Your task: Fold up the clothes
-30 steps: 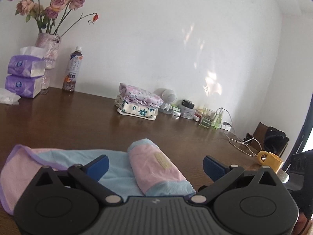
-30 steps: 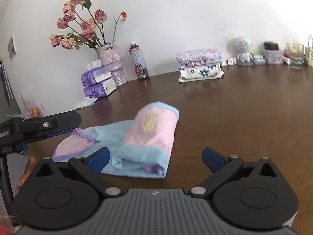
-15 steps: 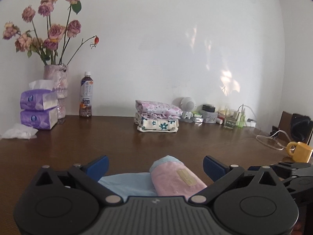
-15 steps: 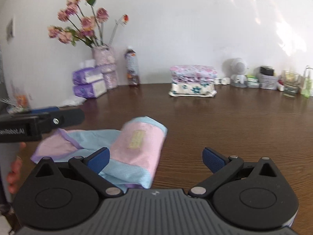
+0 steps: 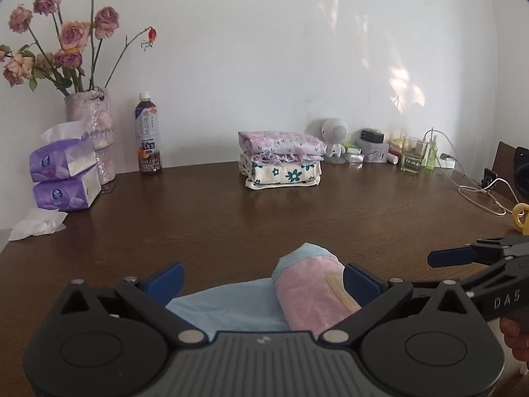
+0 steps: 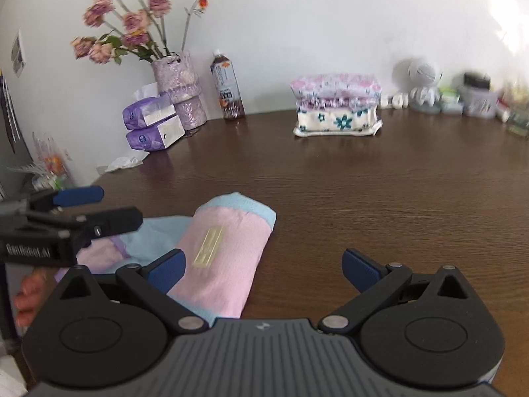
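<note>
Fingers (image 5: 165, 279) of the left gripper (image 5: 263, 279) are spread wide apart with nothing between them, and those of the right gripper (image 6: 261, 266) are likewise held apart and empty. Both are held low over the dark wooden bench (image 5: 231, 208). On it, close in front of the fingers, the pink and light blue garment (image 6: 228, 251) is laid, partly folded, its pink part doubled over the flat blue part. A stack of folded clothes (image 5: 281, 162) is seen well apart, near the wall.
</note>
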`<state>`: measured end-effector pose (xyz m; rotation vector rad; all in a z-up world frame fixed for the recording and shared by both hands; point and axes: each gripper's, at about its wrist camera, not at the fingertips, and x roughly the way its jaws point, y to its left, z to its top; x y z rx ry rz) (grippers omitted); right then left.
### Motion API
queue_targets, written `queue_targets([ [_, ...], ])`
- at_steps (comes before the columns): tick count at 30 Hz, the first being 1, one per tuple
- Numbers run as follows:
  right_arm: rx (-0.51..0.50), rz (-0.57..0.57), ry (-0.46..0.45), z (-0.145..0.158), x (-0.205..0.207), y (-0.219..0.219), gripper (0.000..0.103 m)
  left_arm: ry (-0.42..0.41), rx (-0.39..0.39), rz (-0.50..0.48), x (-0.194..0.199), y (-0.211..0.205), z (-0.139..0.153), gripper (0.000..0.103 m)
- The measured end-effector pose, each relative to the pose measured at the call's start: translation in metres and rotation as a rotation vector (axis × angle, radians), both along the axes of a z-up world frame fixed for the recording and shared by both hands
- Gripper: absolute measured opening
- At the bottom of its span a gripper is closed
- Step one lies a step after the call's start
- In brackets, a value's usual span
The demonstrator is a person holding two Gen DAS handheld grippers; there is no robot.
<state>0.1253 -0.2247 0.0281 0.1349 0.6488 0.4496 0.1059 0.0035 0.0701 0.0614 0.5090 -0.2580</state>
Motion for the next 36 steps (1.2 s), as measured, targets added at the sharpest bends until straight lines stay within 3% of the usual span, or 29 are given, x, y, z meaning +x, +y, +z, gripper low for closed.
queue_targets([
  [4,0.118,0.023,0.104,0.001,0.043,-0.008,0.102,0.090,-0.036,0.024,0.035,-0.005,0.000,0.102],
  [6,0.175,0.032,0.154,-0.004,0.062,-0.009,0.095,0.154,-0.093,0.042,0.053,-0.003,-0.006,0.100],
  [9,0.231,0.026,0.235,-0.019,0.086,-0.007,0.082,0.253,-0.174,0.071,0.076,0.002,-0.021,0.085],
  [11,0.259,0.015,0.274,-0.029,0.098,-0.007,0.074,0.309,-0.218,0.092,0.087,0.005,-0.031,0.082],
  [16,0.321,0.011,0.297,-0.043,0.109,-0.006,0.064,0.351,-0.352,0.087,0.098,0.014,-0.044,0.077],
  [19,0.326,0.010,0.305,-0.045,0.111,-0.006,0.059,0.370,-0.368,0.079,0.103,0.014,-0.049,0.076],
  [22,0.353,0.005,0.300,-0.047,0.110,-0.009,0.062,0.374,-0.378,0.081,0.104,0.014,-0.051,0.076],
  [25,0.398,-0.009,0.294,-0.046,0.109,-0.013,0.093,0.379,-0.399,0.087,0.106,0.017,-0.052,0.077],
  [27,0.406,-0.009,0.269,-0.044,0.108,-0.014,0.102,0.377,-0.402,0.093,0.105,0.018,-0.052,0.078],
  [31,0.410,-0.008,0.259,-0.041,0.108,-0.017,0.103,0.391,-0.432,0.097,0.104,0.023,-0.053,0.086],
  [36,0.410,-0.003,0.272,-0.044,0.109,-0.017,0.103,0.414,-0.492,0.093,0.105,0.030,-0.055,0.086],
])
